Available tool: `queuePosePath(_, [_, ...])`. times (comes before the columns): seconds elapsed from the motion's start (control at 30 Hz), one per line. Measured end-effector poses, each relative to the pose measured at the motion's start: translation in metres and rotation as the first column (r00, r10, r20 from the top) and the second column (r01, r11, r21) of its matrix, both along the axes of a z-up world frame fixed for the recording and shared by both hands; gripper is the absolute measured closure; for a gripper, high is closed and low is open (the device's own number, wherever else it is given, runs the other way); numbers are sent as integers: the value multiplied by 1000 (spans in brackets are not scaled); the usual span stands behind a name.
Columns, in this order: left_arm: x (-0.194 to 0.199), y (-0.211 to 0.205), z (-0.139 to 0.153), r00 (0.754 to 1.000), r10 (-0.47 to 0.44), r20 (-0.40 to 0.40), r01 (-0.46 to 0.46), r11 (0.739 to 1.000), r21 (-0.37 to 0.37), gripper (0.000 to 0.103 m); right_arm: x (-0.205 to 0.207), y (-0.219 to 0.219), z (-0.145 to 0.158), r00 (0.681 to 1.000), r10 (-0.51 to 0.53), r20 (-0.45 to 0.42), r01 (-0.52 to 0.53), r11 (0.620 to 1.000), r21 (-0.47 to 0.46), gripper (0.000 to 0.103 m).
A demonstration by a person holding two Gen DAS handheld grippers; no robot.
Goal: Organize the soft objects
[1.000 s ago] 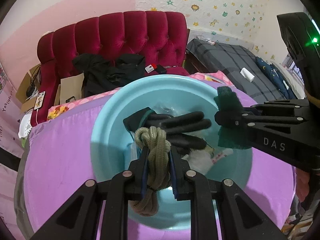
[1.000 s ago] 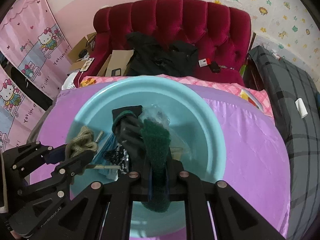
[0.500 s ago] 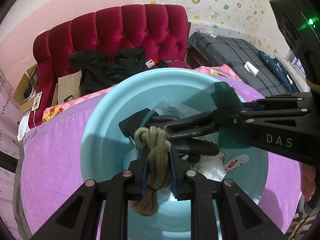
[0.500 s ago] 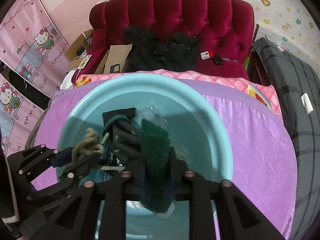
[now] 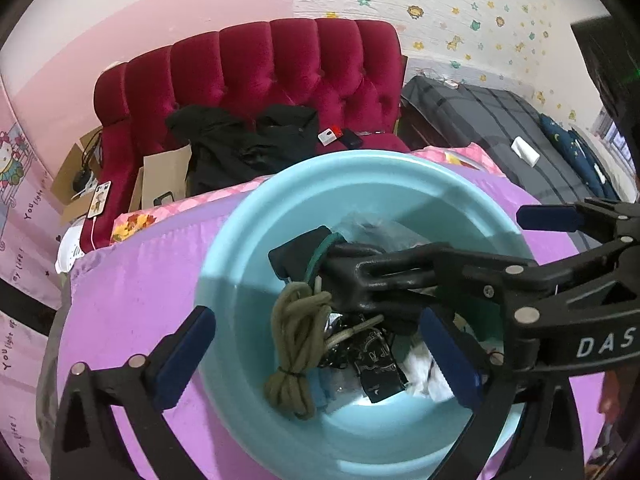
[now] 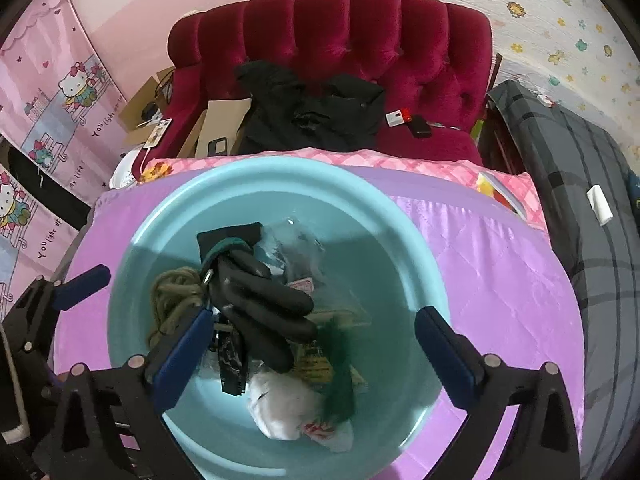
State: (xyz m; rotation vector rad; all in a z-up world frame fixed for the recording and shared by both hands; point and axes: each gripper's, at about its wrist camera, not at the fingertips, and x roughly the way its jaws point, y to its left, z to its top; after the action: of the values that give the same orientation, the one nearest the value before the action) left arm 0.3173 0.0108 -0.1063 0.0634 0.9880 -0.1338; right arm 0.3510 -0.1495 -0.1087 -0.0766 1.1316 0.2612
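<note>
Olive rope bundle [image 5: 298, 344] and green scrub pad [image 6: 340, 376] both sit inside the teal basin [image 5: 248, 224] on the purple bedspread [image 5: 132, 280], dropped there presumably for sorting, with left hand-held gripper [image 5: 316, 348] and right hand-held gripper [image 6: 312, 344] spread wide, holding nothing.

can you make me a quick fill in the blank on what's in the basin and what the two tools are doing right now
1. The coiled olive rope lies inside the light ____ basin.
2. Both the left tool and the right tool have their jaws ____ and hold nothing.
3. The black glove lies to the ____ of the rope in the right wrist view.
4. The basin sits on a ____ quilted cover.

Missing words: blue; open; right; purple
</note>
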Motion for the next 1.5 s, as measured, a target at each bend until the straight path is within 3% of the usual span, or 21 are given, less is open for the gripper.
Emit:
queuePosePath(0.5, [-41,0,12,999,33,2,-33,999,18,0,-47,-5,21,999,-41,33,40,999,20,0])
queuePosePath(0.97, [-88,-5,40,996,74,50,-77,994,73,0,-101,-9,50,995,-59,77,57,998,18,0])
queuePosePath(1.5, [-157,-11,62,989,109,104,-117,990,79,0,-178,-14,74,986,-70,150,68,998,14,0])
